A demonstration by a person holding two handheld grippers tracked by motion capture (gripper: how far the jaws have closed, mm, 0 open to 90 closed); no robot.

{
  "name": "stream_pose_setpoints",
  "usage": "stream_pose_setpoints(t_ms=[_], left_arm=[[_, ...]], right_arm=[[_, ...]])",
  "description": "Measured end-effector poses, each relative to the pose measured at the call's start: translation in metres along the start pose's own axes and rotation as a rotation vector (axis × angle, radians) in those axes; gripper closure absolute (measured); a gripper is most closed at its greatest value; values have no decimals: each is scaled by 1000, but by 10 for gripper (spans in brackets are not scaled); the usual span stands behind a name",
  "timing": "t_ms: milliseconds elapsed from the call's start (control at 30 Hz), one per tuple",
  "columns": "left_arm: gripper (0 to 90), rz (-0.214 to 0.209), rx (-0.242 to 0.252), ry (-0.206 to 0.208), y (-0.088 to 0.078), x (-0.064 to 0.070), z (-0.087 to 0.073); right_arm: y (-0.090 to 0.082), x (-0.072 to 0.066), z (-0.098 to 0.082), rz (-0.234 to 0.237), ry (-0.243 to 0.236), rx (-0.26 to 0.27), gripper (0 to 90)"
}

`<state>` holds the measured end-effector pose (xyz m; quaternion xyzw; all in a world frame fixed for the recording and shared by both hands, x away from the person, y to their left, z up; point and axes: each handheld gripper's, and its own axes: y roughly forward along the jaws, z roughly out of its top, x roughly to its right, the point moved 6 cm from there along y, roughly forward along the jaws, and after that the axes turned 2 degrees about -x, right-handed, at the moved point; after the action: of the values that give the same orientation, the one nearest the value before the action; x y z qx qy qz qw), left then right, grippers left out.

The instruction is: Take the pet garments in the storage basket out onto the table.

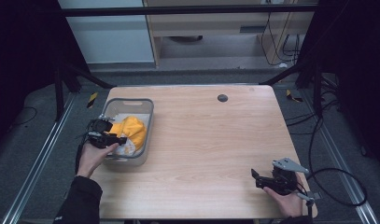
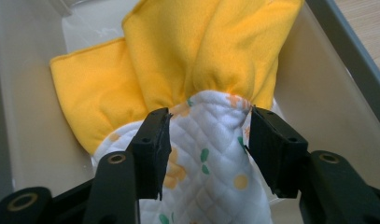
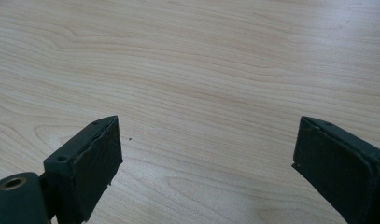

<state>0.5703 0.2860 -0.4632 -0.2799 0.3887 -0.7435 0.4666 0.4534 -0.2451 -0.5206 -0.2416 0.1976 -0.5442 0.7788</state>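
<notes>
The bin [image 1: 149, 122] stands on the table [image 1: 211, 154] at its left edge, nearer to the far left corner than to the near one. The cloth [image 1: 131, 130] lies inside the bin, toward its right wall. The left gripper [image 1: 114, 138] reaches into the bin from the left edge, and its jaws stand on both sides of the cloth. The right gripper [image 1: 256, 179] is near the near right corner of the table, well apart from the bin, above bare table.
</notes>
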Motion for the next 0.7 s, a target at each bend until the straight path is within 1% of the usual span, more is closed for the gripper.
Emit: stream_pose_setpoints(t_ms=[33, 167, 300, 433, 567, 700], left_arm=[[499, -3, -7, 4, 1, 0, -1], [529, -16, -24, -3, 6, -1, -4], [569, -26, -36, -3, 7, -1, -5], [627, -25, -40, 0, 8, 1, -5], [698, -20, -56, 13, 8, 1, -5], [757, -14, -65, 13, 8, 2, -5]], right_arm=[[0, 0, 0, 0, -1, -1, 79], [1, 0, 0, 0, -3, -3, 79], [0, -1, 0, 2, 1, -7, 79], [1, -1, -1, 3, 0, -10, 78], [1, 0, -1, -1, -8, -10, 77], [2, 0, -1, -1, -9, -11, 77]])
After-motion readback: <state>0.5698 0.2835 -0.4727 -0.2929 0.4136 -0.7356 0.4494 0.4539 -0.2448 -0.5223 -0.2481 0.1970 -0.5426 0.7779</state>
